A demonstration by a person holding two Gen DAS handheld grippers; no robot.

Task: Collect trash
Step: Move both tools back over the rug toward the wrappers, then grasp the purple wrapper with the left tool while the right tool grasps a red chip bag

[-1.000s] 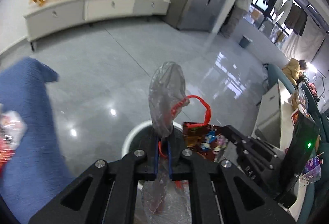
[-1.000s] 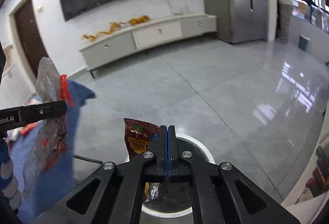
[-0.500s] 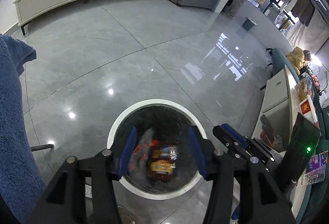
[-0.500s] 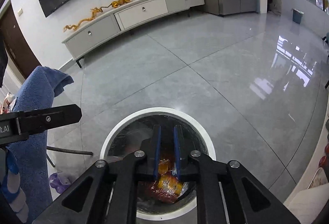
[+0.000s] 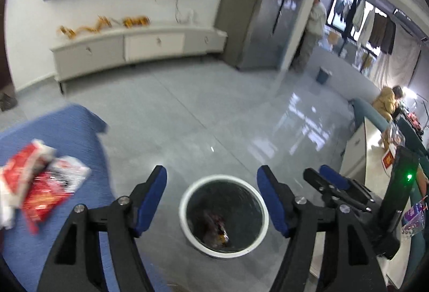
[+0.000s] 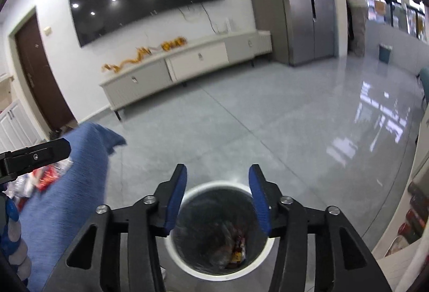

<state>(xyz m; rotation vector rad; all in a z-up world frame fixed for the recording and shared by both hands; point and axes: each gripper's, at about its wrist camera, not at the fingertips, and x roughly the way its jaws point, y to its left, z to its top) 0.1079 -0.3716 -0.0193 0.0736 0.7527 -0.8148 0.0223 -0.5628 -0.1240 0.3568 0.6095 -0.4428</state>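
Observation:
A round white-rimmed trash bin [image 5: 185, 222] with a dark liner stands on the grey floor below both grippers; it also shows in the right wrist view [image 6: 171, 251]. Snack wrappers [image 5: 214, 225] lie at its bottom, also seen in the right wrist view [image 6: 236, 249]. My left gripper [image 5: 211, 195] is open and empty above the bin. My right gripper [image 6: 217, 195] is open and empty above the bin too, and it shows at the right of the left wrist view [image 5: 329, 182]. More red and white wrappers [image 5: 40, 193] lie on a blue cloth [image 5: 61, 131] at the left.
The blue cloth [image 6: 69, 184] covers a surface left of the bin. A white low cabinet [image 6: 187, 67] stands along the far wall under a large screen. A white table [image 5: 359, 147] with items is at the right. A person stands by the far doorway.
A second ago each gripper was shut on a piece of trash above the bin. Both opened, the trash dropped into the bin, and both grippers have since tilted up with jaws wider.

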